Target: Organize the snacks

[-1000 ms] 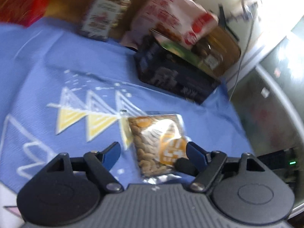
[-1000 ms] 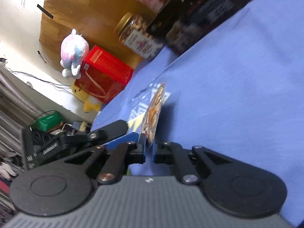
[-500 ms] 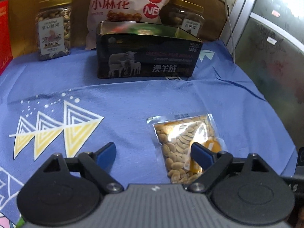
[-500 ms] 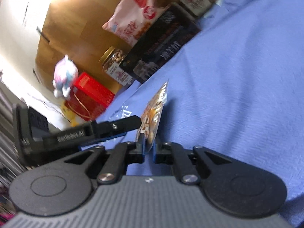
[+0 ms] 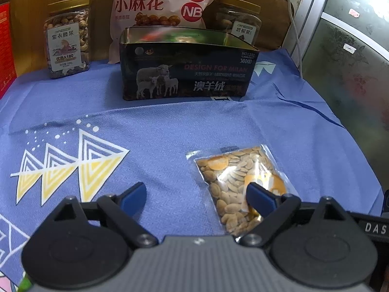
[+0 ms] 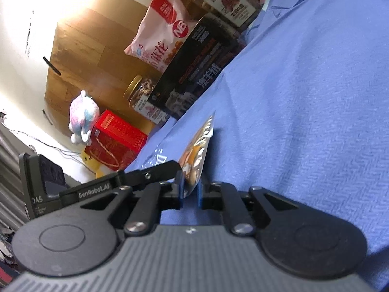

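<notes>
A clear packet of pale nuts [image 5: 240, 182] lies flat on the blue cloth [image 5: 170, 126], in the front right of the left wrist view. My left gripper [image 5: 195, 192] hovers low over the cloth with its jaws wide and still opening; its right fingertip [image 5: 257, 194] is over the packet and nothing is gripped. My right gripper [image 6: 189, 189] comes in from the packet's near side. Its jaws are opening, with the packet's [image 6: 197, 155] edge loose in the narrow gap. A dark open tin [image 5: 184, 77] stands further back.
Behind the tin lean a pink snack bag [image 5: 158, 2] and two gold-lidded nut jars [image 5: 66, 36] [image 5: 239, 24]. A red box [image 5: 4, 48] sits at the far left, with a plush toy [image 6: 82, 116] beyond it. The cloth's right edge drops off beside a grey cabinet [image 5: 352, 60].
The left wrist view has swung round to face the tin squarely, and its jaws have spread wider. The right jaws, pinched tight on the packet's edge before, now show a small gap.
</notes>
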{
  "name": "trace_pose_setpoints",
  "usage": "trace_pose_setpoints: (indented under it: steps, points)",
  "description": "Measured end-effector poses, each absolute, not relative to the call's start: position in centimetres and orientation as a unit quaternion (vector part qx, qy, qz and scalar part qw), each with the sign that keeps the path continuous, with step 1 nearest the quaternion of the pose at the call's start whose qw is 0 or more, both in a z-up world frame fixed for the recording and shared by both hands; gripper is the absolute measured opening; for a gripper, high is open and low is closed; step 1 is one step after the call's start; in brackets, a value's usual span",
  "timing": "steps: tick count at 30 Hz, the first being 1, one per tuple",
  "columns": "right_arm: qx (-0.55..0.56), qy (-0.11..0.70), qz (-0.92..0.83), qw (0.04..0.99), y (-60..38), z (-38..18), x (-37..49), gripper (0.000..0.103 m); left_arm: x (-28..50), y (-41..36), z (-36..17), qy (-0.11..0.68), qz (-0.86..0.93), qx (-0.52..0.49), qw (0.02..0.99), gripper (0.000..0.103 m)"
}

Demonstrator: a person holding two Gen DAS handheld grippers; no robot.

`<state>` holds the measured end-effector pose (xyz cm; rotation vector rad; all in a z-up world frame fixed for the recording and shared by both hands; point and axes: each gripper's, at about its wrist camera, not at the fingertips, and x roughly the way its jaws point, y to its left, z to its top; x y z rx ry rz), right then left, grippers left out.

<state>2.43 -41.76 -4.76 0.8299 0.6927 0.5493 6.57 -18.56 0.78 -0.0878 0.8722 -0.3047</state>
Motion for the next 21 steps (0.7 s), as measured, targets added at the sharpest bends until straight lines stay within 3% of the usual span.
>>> trace_pose_setpoints:
  steps: [11,21]
  points:
    - [0.371,0.318,0.239,0.839,-41.3,-4.5,2.3,0.015,6.6,-17.4,0.8,0.418,-0.164,-0.081,0.89,0.093]
    - [0.385,0.317,0.239,0.833,-41.5,-4.6,2.4,0.015,7.3,-15.4,0.4,0.444,-0.25,-0.231,0.829,0.094]
